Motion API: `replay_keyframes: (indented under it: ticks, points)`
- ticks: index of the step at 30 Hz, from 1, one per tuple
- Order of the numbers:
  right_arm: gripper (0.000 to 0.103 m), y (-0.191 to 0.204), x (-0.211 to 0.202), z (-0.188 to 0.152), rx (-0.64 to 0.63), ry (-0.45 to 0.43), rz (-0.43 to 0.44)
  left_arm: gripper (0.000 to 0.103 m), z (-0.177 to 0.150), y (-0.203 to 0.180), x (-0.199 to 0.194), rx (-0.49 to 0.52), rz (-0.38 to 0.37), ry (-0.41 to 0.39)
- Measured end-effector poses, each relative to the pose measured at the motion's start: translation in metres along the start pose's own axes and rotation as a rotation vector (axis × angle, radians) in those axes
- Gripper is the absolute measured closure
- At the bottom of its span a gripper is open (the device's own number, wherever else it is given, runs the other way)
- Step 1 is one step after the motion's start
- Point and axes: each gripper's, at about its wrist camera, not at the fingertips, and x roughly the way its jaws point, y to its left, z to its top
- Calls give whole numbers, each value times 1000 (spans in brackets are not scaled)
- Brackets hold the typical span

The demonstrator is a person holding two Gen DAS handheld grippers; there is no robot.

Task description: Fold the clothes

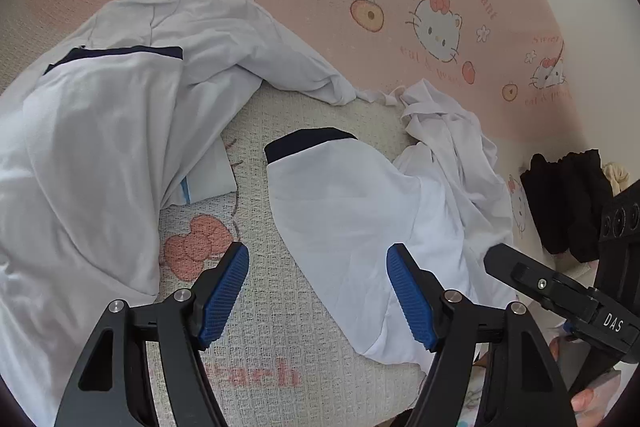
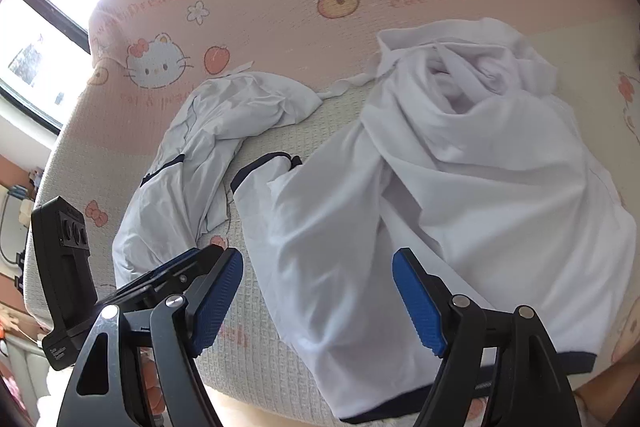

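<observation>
Two smooth white garments with navy trim are seen crumpled on a waffle-textured cartoon-print bedcover (image 1: 280,307). The left gripper (image 1: 318,295) is held wide open and empty, a navy-cuffed sleeve (image 1: 340,203) spread just ahead. The right gripper (image 2: 318,301) is likewise held open, nothing gripped, above the larger shirt (image 2: 460,179).

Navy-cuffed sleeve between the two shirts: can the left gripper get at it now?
Probably yes. The sleeve lies flat on the mat just ahead of the open left gripper, nothing covering it; one finger already overlaps its edge.
</observation>
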Motion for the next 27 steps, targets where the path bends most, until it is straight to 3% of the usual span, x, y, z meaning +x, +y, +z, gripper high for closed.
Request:
replay_keyframes:
  ticks: [4,6,8,11,22,27]
  points:
    - [27,6,18,4,-34,21,-3,33,3,4,3,8,11,20]
    - [32,10,27,6,-50,31,-4,33,4,7,4,-2,4,29]
    - [58,5,31,6,-37,32,-6,33,6,9,5,-15,-6,36]
    - [72,-12,31,2,16,24,-11,33,9,9,7,-15,0,34]
    - [75,-72,29,-10,211,-6,-9,33,19,-12,35,18,-21,115]
    - [77,-86,27,-14,249,-15,29,33,20,-25,44,15,-87,143]
